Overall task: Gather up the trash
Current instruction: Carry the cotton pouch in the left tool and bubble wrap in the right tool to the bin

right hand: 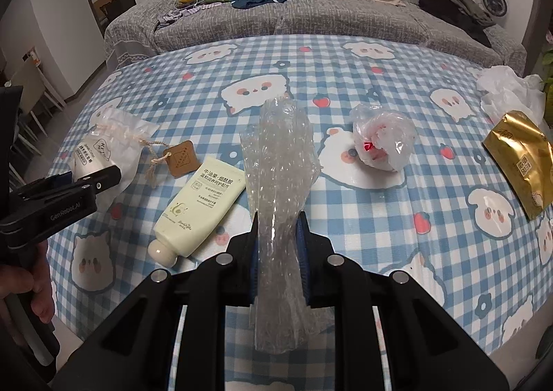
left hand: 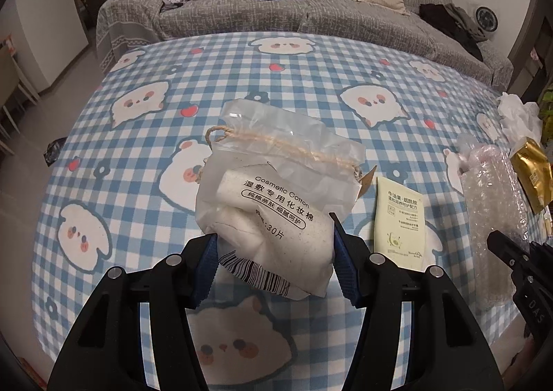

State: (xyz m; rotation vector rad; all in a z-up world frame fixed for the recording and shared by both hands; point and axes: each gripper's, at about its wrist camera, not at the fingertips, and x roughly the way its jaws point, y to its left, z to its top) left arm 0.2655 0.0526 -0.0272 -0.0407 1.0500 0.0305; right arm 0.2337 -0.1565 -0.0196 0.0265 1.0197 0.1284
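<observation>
My left gripper [left hand: 273, 232] clamps the cotton bag [left hand: 273, 190], right gripper [right hand: 276, 235] clamps bubble wrap [right hand: 280, 163], both running lengthwise fwd past my fingers; tube [right hand: 200, 201] lies btwn.

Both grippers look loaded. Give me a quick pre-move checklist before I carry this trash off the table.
1. Left gripper clamped on the cosmetic cotton bag: ok.
2. Right gripper clamped on the bubble wrap: ok.
3. Bag's cord and brown tag clear of the lotion tube: cannot tell, they sit close.
4. Grippers apart from each other: ok.
5. Trash bin in sight: not ok, none visible.
6. Table cleared: not ok; gold packet, knotted plastic bag and tube remain.
</observation>
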